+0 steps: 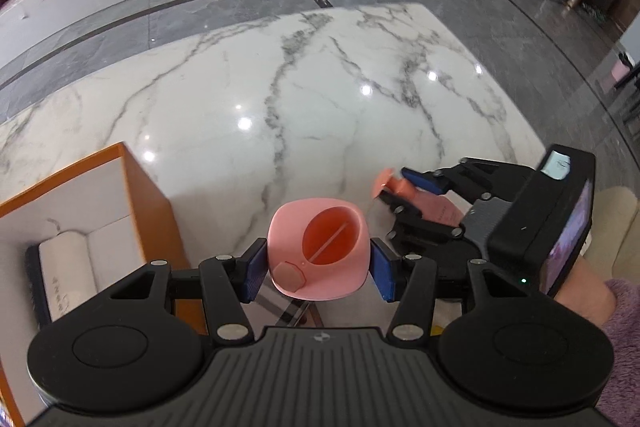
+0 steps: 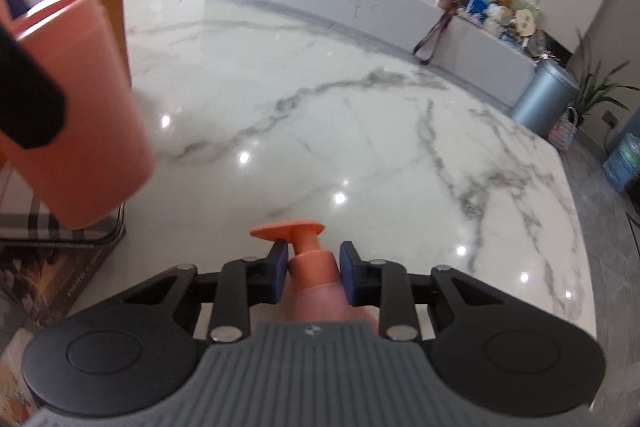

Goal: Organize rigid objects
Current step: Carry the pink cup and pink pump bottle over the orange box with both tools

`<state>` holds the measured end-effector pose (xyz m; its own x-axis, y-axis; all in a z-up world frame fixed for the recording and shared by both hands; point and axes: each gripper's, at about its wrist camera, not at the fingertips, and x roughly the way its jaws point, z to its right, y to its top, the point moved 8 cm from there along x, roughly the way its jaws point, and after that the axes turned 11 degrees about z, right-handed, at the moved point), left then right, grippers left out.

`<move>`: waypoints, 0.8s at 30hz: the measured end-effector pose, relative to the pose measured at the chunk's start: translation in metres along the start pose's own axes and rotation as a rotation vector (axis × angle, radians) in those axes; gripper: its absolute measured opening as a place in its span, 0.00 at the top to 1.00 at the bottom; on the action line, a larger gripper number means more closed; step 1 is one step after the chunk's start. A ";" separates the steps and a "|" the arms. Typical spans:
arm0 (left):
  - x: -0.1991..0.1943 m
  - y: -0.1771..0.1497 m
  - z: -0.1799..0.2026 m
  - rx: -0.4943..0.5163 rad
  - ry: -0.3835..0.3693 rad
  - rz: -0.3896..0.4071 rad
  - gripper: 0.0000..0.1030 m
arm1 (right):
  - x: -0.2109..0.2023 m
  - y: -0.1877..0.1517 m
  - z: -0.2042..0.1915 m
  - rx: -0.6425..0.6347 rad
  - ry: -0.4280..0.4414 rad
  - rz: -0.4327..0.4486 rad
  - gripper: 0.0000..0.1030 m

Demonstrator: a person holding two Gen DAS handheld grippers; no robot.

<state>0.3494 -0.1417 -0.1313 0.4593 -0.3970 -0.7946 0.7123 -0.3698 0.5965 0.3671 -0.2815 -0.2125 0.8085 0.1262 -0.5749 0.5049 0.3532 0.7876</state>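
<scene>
An orange box (image 1: 76,195) sits at the left on the white marble table (image 1: 320,99). The box is open on top and white inside. A flat white pack (image 1: 66,275) with a dark edge lies in the bottom of it.

The left gripper (image 1: 318,269) holds a pink cup (image 1: 318,251) up in the air, above the table. The cup is tipped, so its open mouth shows. Its blue pads (image 1: 254,273) press on both sides of the cup, so the fingers are closed on it.

The right gripper (image 2: 313,277) holds a pink pump bottle (image 2: 314,279). The blue pads squeeze the bottle's neck from both sides. The orange pump top (image 2: 288,230) sticks out past the fingertips, over the table.

In the right wrist view, the cup (image 2: 76,107) is big and close at the left, with the orange box (image 2: 114,11) just behind it. A plaid tin (image 2: 56,227) lies under the cup, on a dark book (image 2: 60,279).
</scene>
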 end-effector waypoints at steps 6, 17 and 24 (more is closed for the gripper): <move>-0.046 -0.001 -0.012 -0.033 0.012 0.078 0.41 | -0.041 0.013 0.016 0.087 -0.093 0.126 0.75; -0.108 -0.021 -0.077 -0.060 0.096 0.159 0.41 | -0.105 0.077 0.006 0.383 0.028 0.269 0.75; -0.110 -0.033 -0.121 -0.084 0.104 0.163 0.41 | -0.139 0.155 -0.058 0.358 0.223 0.364 0.75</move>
<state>0.3400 0.0159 -0.0774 0.6211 -0.3555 -0.6985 0.6640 -0.2349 0.7099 0.3156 -0.1907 -0.0228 0.8862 0.3878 -0.2536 0.3073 -0.0823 0.9480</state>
